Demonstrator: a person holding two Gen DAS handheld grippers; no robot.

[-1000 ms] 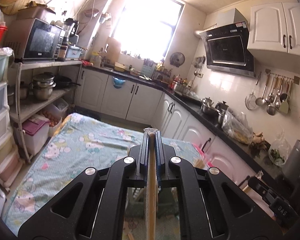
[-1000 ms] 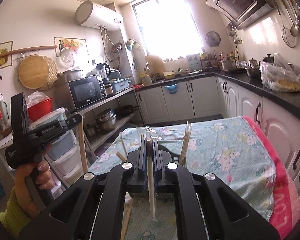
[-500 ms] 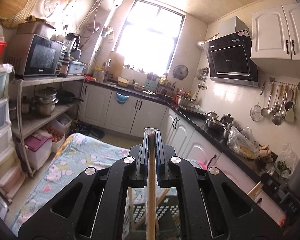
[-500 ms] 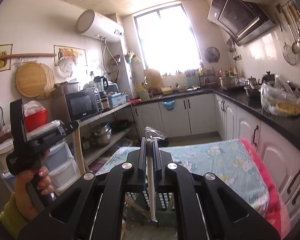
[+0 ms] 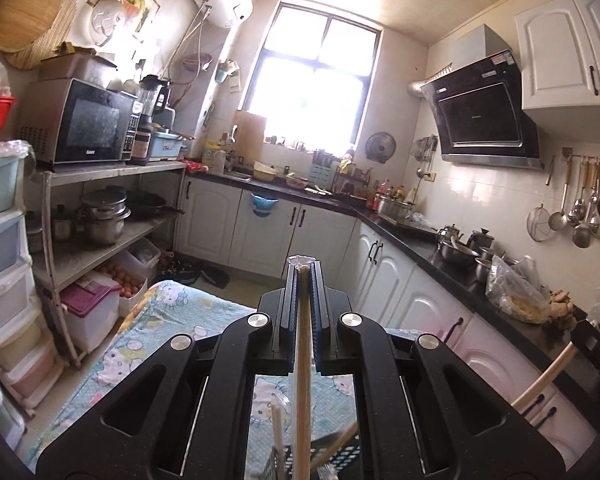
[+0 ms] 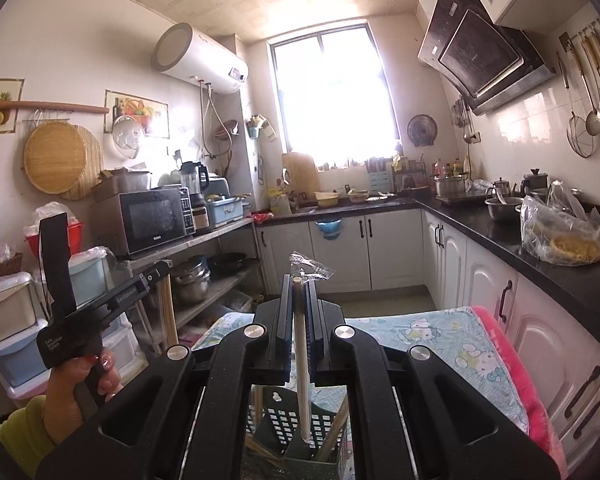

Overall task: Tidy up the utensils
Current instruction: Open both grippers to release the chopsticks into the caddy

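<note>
Left gripper [image 5: 303,276] clamps wooden chopstick [image 5: 302,380] upright; right gripper [image 6: 300,284] pinches wrapped chopstick [image 6: 301,360] vertical, likely for dropping into slotted holder [image 6: 300,432].

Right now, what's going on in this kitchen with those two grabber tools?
A person is sorting chopsticks with a handheld gripper in each hand. The left gripper is shut on a wooden chopstick. The right gripper is shut on a plastic-wrapped chopstick, its lower end over the slotted utensil holder, which already holds other sticks.
</note>
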